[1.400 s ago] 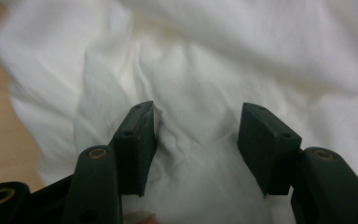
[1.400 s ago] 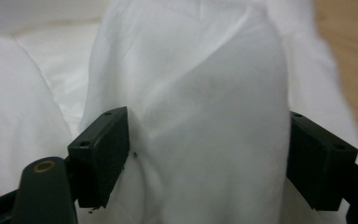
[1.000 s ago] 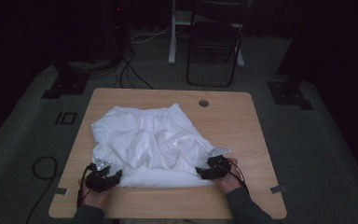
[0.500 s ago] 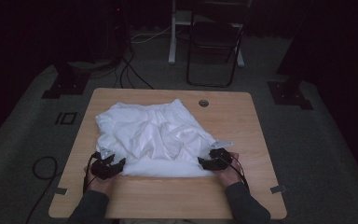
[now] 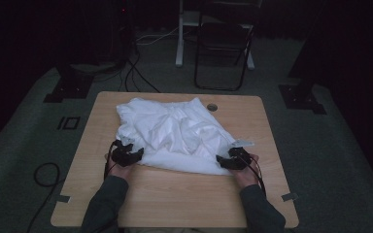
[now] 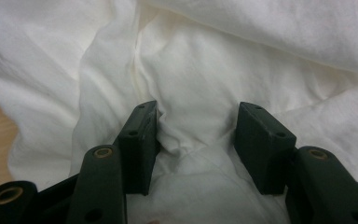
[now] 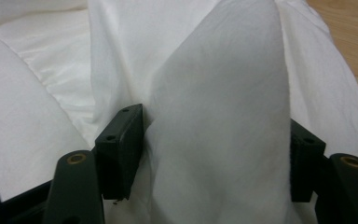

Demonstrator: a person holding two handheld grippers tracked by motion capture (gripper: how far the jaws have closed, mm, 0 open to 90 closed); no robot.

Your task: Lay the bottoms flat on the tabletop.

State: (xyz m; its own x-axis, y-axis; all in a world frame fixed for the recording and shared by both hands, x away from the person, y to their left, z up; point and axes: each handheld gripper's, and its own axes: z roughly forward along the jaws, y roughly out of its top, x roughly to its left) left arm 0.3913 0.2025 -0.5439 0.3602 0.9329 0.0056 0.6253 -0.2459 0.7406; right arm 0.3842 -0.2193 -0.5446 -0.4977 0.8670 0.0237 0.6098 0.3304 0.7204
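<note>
A crumpled white garment [image 5: 175, 136] lies spread across the middle of the wooden worktop [image 5: 175, 199]. The left gripper [image 5: 135, 153] sits at its near-left edge, jaws apart with a fabric fold [image 6: 193, 126] between them. The right gripper [image 5: 222, 159] sits at the near-right corner, jaws wide around a raised fold [image 7: 223, 116].

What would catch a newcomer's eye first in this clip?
The bright white garment, rumpled and spread across the middle of the wooden table, stands out against the dark room. At its near edge the left gripper and right gripper sit at the two corners; in the gripper views each has its jaws spread apart with white cloth bunched between them. Behind the table stands a dark folding chair.
</note>
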